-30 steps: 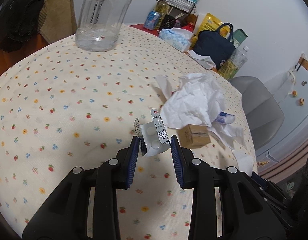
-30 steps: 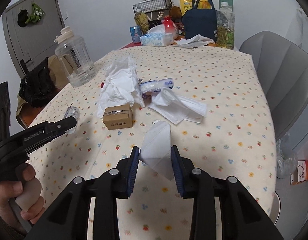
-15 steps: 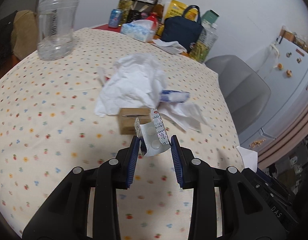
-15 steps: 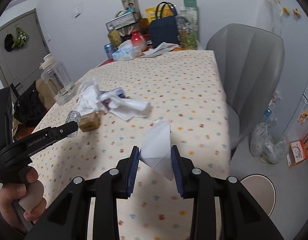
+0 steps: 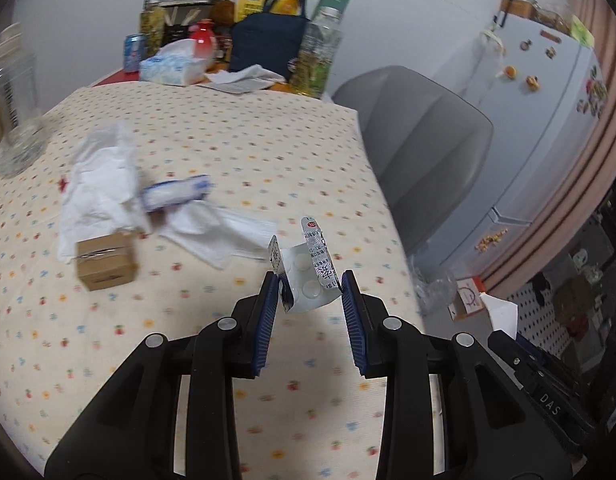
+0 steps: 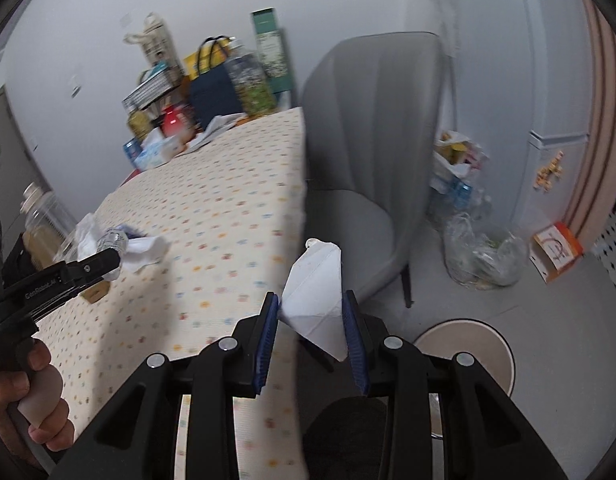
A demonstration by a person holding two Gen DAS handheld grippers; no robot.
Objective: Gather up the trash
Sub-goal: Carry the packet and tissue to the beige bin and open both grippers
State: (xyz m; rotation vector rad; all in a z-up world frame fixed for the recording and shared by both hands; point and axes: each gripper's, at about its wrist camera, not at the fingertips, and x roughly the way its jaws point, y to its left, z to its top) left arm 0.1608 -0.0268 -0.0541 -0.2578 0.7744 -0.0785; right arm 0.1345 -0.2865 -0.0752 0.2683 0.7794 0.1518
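My left gripper (image 5: 308, 286) is shut on a bent silver pill blister pack (image 5: 306, 274), held above the table's near right part. My right gripper (image 6: 310, 306) is shut on a folded white paper piece (image 6: 318, 300), held past the table's right edge over the floor. Crumpled white tissues (image 5: 98, 184), a blue-white wrapper (image 5: 176, 192), a white face mask (image 5: 224, 236) and a small cardboard box (image 5: 106, 260) lie on the floral tablecloth (image 5: 244, 148). A clear plastic trash bag (image 6: 484, 254) sits on the floor beside the chair. The left gripper also shows in the right wrist view (image 6: 112, 258).
A grey chair (image 6: 372, 160) stands at the table's right side. A water jug (image 5: 12, 100) is at far left. Bags, bottles, a tissue box (image 5: 172, 68) and a wire basket crowd the far end. A white fridge (image 5: 548, 112) and a round stool (image 6: 464, 350) stand to the right.
Both grippers have swung to the right with their items still held. The right one has gone from over the table to past its edge, facing the chair and the floor bag.
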